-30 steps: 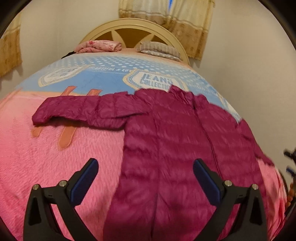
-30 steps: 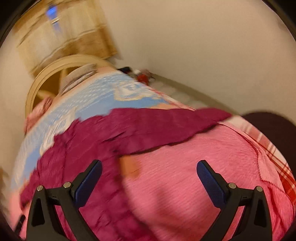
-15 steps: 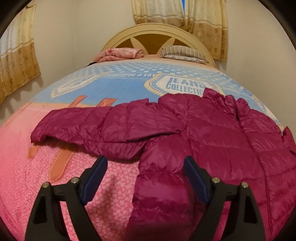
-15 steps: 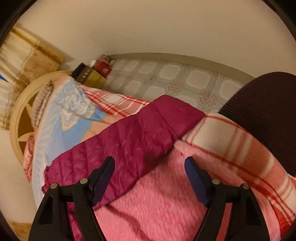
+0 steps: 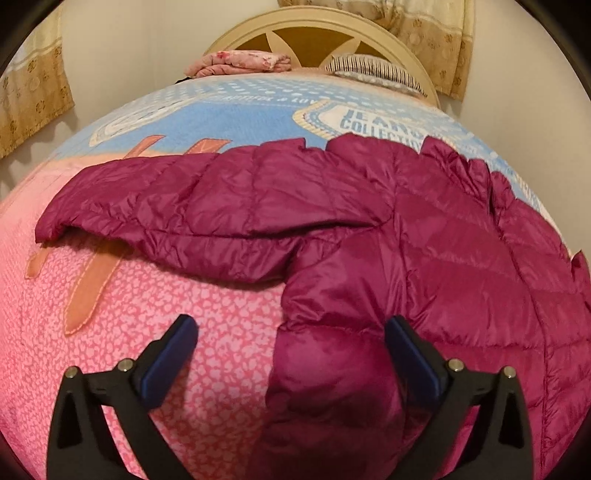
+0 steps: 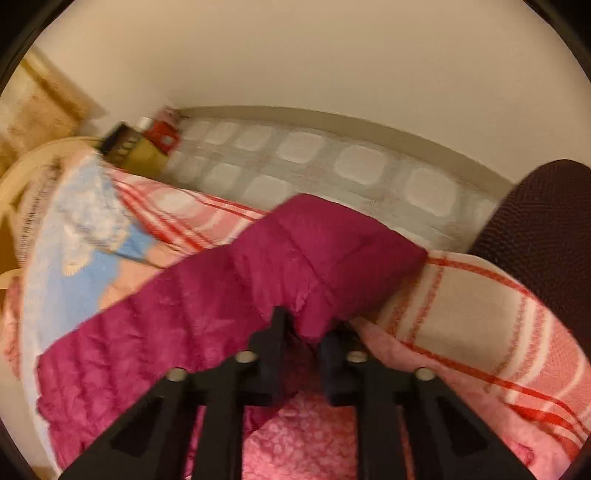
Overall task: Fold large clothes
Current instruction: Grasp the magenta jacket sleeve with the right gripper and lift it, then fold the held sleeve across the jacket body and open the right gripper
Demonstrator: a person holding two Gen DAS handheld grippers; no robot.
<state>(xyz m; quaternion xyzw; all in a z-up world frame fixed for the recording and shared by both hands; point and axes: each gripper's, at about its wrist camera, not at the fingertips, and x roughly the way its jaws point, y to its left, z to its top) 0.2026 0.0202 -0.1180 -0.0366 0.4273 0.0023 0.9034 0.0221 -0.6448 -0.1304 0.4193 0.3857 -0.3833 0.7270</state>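
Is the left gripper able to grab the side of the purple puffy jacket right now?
Probably yes. The left gripper is open, and the jacket edge lies between its fingers on the pink blanket, with nothing covering it. It likely only needs to lower and close.

Glossy quilted jacket, fuzzy matt blanket, wooden headboard

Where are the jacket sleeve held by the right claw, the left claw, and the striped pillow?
jacket sleeve (image 6: 325, 254): right wrist view, on the quilted cuff end.
left claw (image 5: 291, 343): left wrist view, midway between its open fingertips.
striped pillow (image 5: 373, 68): left wrist view, on its striped top.
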